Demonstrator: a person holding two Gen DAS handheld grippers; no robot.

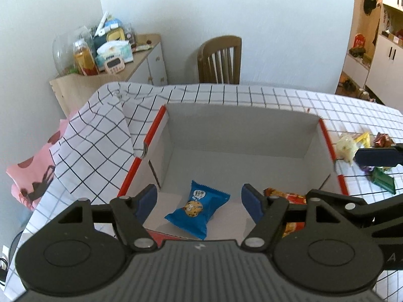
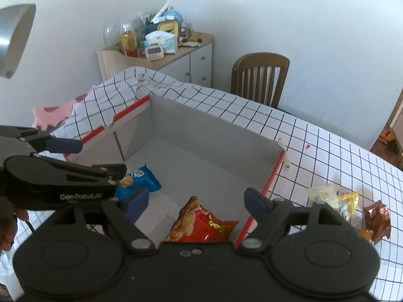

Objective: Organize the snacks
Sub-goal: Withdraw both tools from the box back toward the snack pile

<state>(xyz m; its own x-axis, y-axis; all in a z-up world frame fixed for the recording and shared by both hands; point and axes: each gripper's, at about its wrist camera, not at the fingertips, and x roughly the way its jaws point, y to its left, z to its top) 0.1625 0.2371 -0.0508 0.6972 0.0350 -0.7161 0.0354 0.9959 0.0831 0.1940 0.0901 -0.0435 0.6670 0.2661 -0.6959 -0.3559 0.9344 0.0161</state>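
An open grey cardboard box (image 1: 234, 136) with red-edged flaps sits on a tabletop (image 1: 277, 95) covered in a white cloth with a black grid. Inside, on the box floor, lie a blue cookie packet (image 1: 199, 211) and, apart from it nearer the box's right wall, a red snack bag (image 2: 201, 224). The left claw (image 1: 199, 201) hangs released above the blue packet and the right claw (image 2: 196, 203) hangs released above the red bag, neither touching anything, while a few loose wrapped snacks (image 2: 347, 206) lie on the cloth outside the box's right wall.
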